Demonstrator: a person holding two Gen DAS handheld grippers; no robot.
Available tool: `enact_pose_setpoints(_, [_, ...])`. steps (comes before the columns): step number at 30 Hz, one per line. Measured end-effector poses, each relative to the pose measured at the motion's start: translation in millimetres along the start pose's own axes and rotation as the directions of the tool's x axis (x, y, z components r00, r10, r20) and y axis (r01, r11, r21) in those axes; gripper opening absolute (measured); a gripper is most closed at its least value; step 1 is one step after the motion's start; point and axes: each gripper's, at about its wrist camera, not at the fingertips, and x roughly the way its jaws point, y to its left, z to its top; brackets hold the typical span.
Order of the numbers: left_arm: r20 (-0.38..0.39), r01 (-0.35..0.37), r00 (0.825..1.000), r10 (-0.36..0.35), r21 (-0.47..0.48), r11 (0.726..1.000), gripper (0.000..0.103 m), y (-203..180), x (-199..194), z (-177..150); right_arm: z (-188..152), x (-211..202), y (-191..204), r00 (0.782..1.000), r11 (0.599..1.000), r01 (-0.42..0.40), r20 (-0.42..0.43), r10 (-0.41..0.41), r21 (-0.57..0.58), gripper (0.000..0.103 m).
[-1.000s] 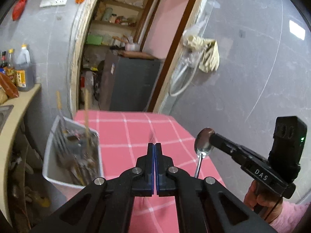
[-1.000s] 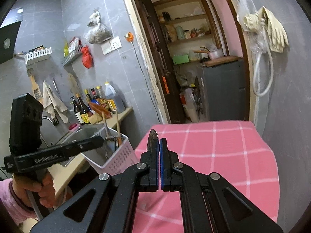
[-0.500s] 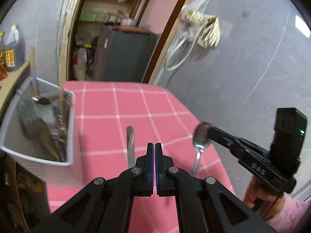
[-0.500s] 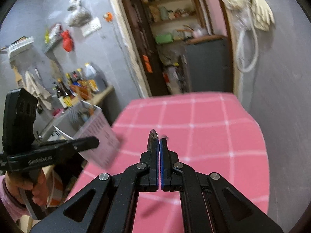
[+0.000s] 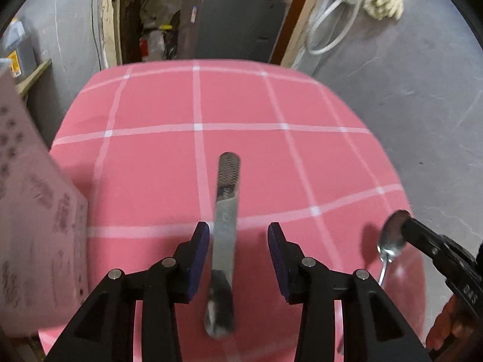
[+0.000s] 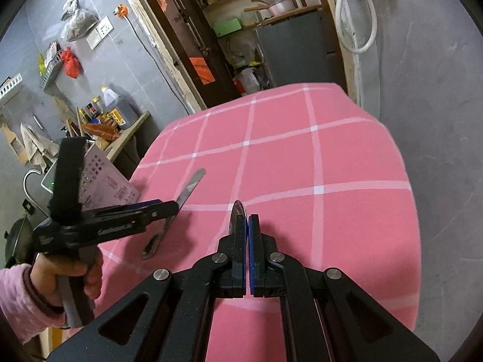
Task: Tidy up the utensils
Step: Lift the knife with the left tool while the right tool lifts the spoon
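A flat steel utensil handle (image 5: 225, 229) lies on the pink checked tablecloth (image 5: 241, 105), running away from me. My left gripper (image 5: 238, 235) is open with its pads either side of the handle, not touching it. The handle also shows in the right wrist view (image 6: 187, 190) under the left gripper (image 6: 173, 206). My right gripper (image 6: 245, 226) is shut on a steel spoon (image 6: 237, 211), whose bowl sticks up between the pads. In the left wrist view the spoon (image 5: 392, 241) hangs from the right gripper's tip above the table's right edge.
A white perforated utensil basket (image 5: 33, 211) stands at the table's left edge and shows in the right wrist view (image 6: 105, 181). A counter with bottles (image 6: 105, 114) lies beyond it. A grey wall (image 5: 422, 90) is close on the right. A doorway with shelves (image 6: 241, 30) is behind the table.
My left gripper has opened and come down over the flat handle on the cloth. Both views have tilted down toward the table. The right gripper still holds the spoon.
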Motion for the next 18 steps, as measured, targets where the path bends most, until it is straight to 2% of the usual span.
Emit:
enact_pose_setpoints(2, [-0.038, -0.018, 0.999, 0.017, -0.013, 1.0, 0.037, 2.5, 13.2, 7.4, 1.1, 8.5, -3.0, 1.0, 1.0, -0.017, -0.009, 0.017, 0.005, 0.002])
enact_pose_setpoints(4, [-0.034, -0.029, 0.999, 0.029, 0.002, 1.0, 0.036, 1.9, 14.3, 11.8, 2.9, 14.9, -3.3, 1.0, 1.0, -0.028, -0.014, 0.028, 0.005, 0.002])
enact_pose_setpoints(8, [-0.056, -0.073, 0.995, 0.078, 0.087, 0.994, 0.033, -9.6, 20.2, 16.3, 5.7, 23.4, -5.5, 0.999, 0.999, -0.051, -0.014, 0.052, 0.013, 0.002])
enact_pose_setpoints(10, [-0.075, -0.098, 0.991, 0.109, 0.139, 0.985, 0.019, -16.2, 22.8, 17.6, 6.6, 27.3, -5.8, 0.998, 0.998, -0.059, -0.015, 0.059, 0.016, 0.002])
enact_pose_setpoints(11, [-0.083, -0.096, 0.991, 0.108, 0.139, 0.986, 0.017, -16.8, 22.2, 19.1, 6.8, 28.1, -6.4, 0.998, 0.998, -0.061, -0.016, 0.062, 0.017, 0.002])
enact_pose_setpoints(15, [-0.132, -0.035, 0.99, 0.047, 0.091, 0.995, 0.016, -9.8, 20.8, 27.4, 4.3, 31.7, -5.8, 0.997, 0.997, -0.068, -0.025, 0.068, 0.025, 0.002])
enact_pose_setpoints(18, [-0.144, 0.064, 0.988, -0.062, 0.009, 0.998, 0.017, -1.0, 13.2, 22.7, 2.5, 28.6, -0.9, 0.997, 0.998, -0.068, -0.025, 0.068, 0.017, 0.002])
